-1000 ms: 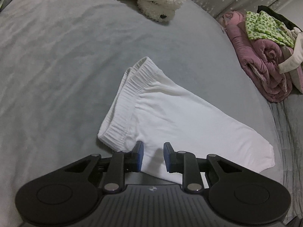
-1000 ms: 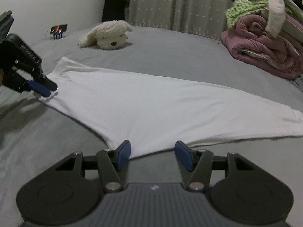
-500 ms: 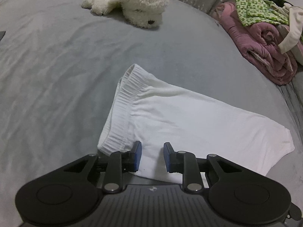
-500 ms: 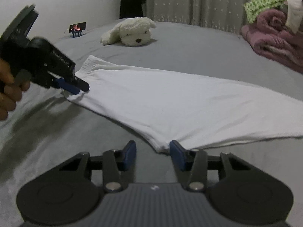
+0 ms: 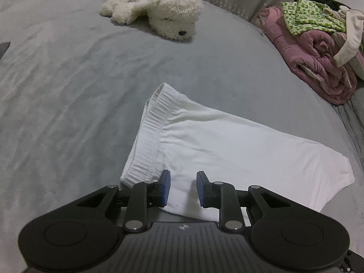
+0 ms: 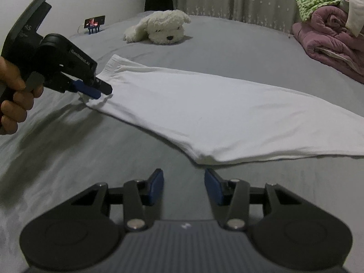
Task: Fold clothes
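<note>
White folded trousers (image 6: 216, 113) lie spread on the grey bed (image 6: 68, 159), a fluffy white toy dog (image 6: 159, 28) behind them and a heaped pink blanket (image 6: 329, 36) to their right.

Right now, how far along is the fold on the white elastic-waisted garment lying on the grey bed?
Done: the white elastic-waisted garment lies flat on the grey bed, apparently doubled lengthwise. In hand: the left gripper sits at its ribbed waistband corner, grip unclear; the right gripper, jaws just narrowed and empty, hovers short of the near edge. Left: no crosswise fold made yet.
</note>
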`<state>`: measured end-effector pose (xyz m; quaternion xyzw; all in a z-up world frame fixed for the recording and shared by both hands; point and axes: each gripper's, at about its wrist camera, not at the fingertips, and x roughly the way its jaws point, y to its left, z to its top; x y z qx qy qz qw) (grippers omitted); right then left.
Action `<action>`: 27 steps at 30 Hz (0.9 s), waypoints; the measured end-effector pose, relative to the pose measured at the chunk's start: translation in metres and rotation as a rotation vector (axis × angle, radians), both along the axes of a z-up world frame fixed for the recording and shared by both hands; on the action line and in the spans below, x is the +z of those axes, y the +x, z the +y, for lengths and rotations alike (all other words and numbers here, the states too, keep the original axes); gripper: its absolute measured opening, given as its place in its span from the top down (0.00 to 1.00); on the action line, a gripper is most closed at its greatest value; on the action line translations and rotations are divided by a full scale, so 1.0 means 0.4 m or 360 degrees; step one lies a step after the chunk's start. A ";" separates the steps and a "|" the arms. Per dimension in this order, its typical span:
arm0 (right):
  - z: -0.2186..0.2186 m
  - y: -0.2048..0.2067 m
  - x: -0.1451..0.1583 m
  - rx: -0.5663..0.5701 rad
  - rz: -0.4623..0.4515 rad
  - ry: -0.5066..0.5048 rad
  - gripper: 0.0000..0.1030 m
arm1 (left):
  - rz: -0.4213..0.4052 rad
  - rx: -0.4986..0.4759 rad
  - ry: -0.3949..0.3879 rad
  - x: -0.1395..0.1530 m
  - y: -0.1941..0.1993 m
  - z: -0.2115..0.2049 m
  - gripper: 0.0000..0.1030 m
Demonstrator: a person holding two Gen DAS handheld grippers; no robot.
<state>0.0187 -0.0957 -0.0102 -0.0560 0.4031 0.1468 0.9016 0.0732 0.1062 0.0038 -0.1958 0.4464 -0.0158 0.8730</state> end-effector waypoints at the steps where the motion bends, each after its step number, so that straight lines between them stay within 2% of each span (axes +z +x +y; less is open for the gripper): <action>1: -0.001 0.002 0.004 0.0002 0.0015 0.0003 0.58 | -0.0011 0.0008 0.0006 0.006 -0.003 0.001 0.77; 8: -0.025 -0.005 0.030 -0.0009 -0.0023 0.0069 0.60 | -0.0135 0.0015 0.0071 0.049 -0.017 -0.011 0.77; 13: -0.043 0.002 0.043 -0.0063 -0.0078 0.0133 0.60 | -0.0115 -0.0062 0.0094 0.030 -0.006 -0.043 0.77; 19: -0.091 0.022 0.047 -0.0156 -0.0073 0.0185 0.60 | -0.0135 -0.0053 0.0072 0.018 0.005 -0.041 0.77; 22: -0.101 0.025 0.049 -0.0155 -0.0100 0.0230 0.69 | -0.0103 -0.0010 0.0019 0.004 0.007 -0.027 0.77; 24: -0.105 0.028 0.051 -0.0142 -0.0120 0.0271 0.80 | -0.0095 0.0020 0.0018 0.001 0.005 -0.017 0.77; 27: -0.091 0.034 0.042 -0.0085 -0.0120 0.0275 0.80 | -0.0083 0.0057 0.0028 0.001 0.000 -0.004 0.77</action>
